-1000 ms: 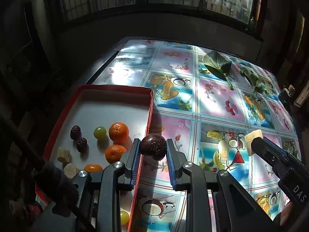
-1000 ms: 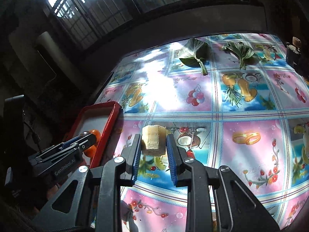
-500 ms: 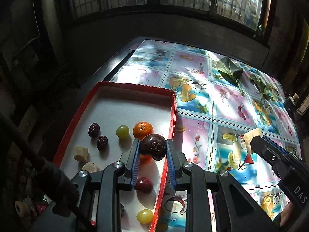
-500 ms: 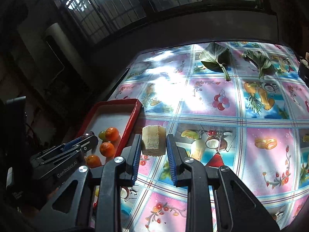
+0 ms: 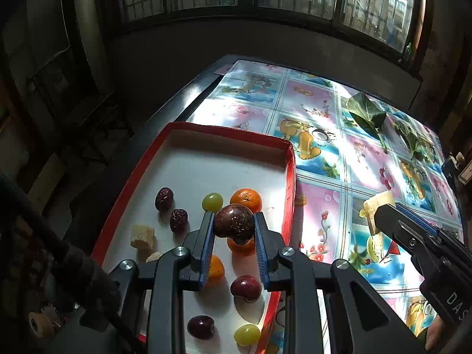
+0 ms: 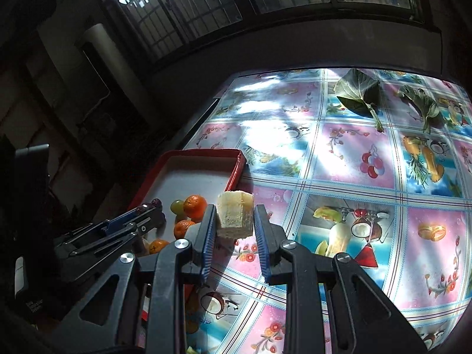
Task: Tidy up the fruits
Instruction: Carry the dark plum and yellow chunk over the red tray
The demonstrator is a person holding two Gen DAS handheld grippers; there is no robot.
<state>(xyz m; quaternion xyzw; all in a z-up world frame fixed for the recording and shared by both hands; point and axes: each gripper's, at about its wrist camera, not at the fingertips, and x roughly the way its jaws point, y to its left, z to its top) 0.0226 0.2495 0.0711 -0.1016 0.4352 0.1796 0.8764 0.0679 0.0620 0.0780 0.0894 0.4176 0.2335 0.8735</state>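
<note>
Red-rimmed tray [image 5: 290,171] is my landmark for everything below. I read the step in hand as delivery: both tools are loaded and the fruit is headed for the tray. Left tool [image 5: 234,225] pinches a dark purple round fruit [image 5: 234,223] between its blue pads, jaws narrowed onto it, hanging above the tray's near right part, over the oranges [image 5: 246,199]. Right tool [image 6: 234,219] pinches a pale yellow fruit chunk [image 6: 235,218] the same way, held off the surface [image 6: 339,153] just outside the tray's right rim. Already lying in the tray: two wrinkled dark dates [image 5: 164,198], green grapes [image 5: 212,202], pale chunks [image 5: 143,237] near the left wall, and dark round fruits [image 5: 245,287] toward the near end. My judgement for the next move: lower the left tool near the other dark fruits and spread the jaws gently so it does not roll; then swing the right tool over the rim toward the pale chunks. Two green leaves [image 6: 358,93] lie far beyond the tray, untouched.
</note>
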